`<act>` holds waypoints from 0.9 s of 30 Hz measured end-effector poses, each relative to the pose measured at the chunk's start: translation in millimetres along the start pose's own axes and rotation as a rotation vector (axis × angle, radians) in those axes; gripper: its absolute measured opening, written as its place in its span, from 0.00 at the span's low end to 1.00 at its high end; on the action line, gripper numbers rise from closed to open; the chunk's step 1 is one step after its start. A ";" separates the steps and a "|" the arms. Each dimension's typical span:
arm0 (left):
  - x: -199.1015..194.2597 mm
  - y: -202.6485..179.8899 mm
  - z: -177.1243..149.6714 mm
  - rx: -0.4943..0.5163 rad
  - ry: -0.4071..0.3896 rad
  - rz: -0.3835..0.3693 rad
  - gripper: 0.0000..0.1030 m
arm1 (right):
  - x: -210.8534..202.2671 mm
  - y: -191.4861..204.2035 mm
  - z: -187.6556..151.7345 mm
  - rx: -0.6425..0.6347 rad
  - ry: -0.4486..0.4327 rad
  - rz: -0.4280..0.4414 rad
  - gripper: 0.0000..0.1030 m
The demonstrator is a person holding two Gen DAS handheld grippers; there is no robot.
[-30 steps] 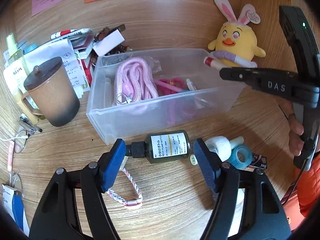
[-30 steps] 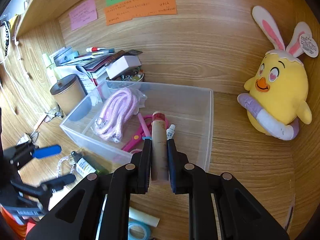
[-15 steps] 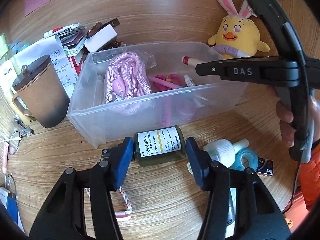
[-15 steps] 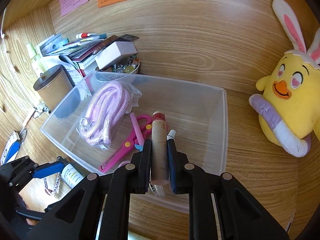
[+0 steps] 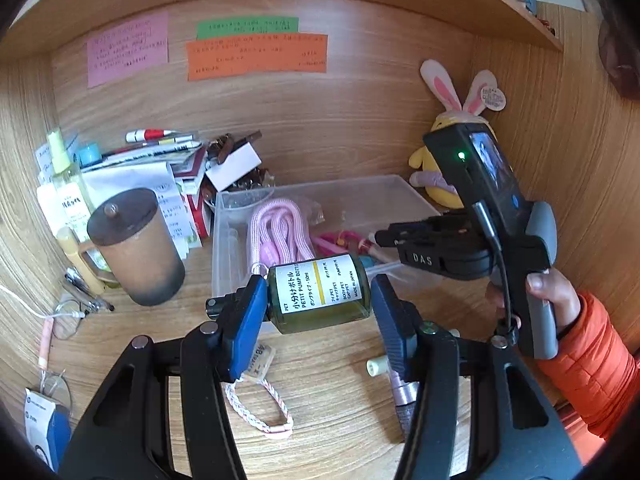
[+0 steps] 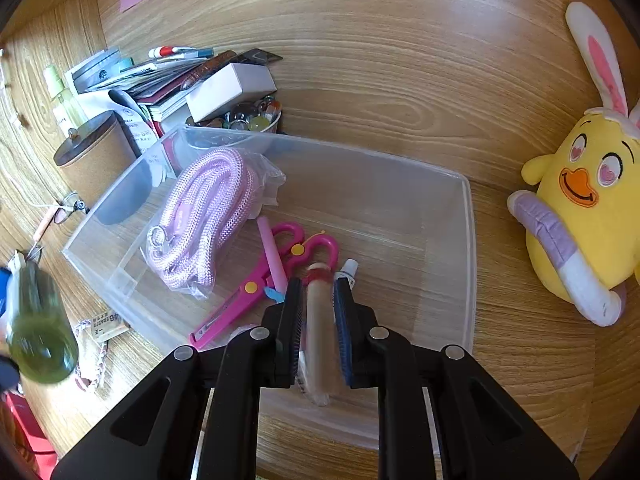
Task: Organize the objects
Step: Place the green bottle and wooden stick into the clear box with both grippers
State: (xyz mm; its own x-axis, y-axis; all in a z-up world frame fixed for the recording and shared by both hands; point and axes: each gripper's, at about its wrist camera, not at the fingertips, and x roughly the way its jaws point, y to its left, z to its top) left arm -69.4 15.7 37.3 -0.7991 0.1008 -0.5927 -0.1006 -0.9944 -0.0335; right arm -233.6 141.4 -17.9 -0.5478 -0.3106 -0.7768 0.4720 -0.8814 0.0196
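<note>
My left gripper point(image 5: 318, 300) is shut on a dark green pump bottle point(image 5: 318, 296) with a white label, held sideways above the desk in front of the clear plastic bin point(image 5: 320, 196). The bottle also shows blurred at the left of the right wrist view point(image 6: 40, 336). My right gripper point(image 6: 318, 308) is shut on a beige tube with a red cap point(image 6: 320, 320) and holds it low inside the clear bin point(image 6: 466, 240). The bin holds a pink rope point(image 6: 204, 216), pink scissors point(image 6: 272, 272) and a small white tube point(image 6: 348, 272).
A brown lidded cup point(image 5: 136, 248) and a pile of papers and boxes point(image 5: 160, 168) stand left of the bin. A yellow plush chick point(image 6: 580, 208) sits at the right. A braided strap point(image 5: 260, 416) and a small tube point(image 5: 396, 384) lie on the desk near me.
My left gripper has closed on the green bottle and lifted it off the desk. My right gripper has carried the beige tube forward over the bin's wall and down into the bin.
</note>
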 end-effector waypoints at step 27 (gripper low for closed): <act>93.0 3.4 25.4 0.026 0.168 0.004 0.52 | -83.3 -7.2 -94.5 0.066 -0.060 0.046 0.38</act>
State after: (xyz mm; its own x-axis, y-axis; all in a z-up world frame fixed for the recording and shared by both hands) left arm -159.1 22.6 2.5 -0.6891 0.0879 -0.7193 -0.1149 -0.9933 -0.0113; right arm -126.0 207.3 -12.8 -0.5681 -0.3705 -0.7348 0.4524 -0.8865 0.0971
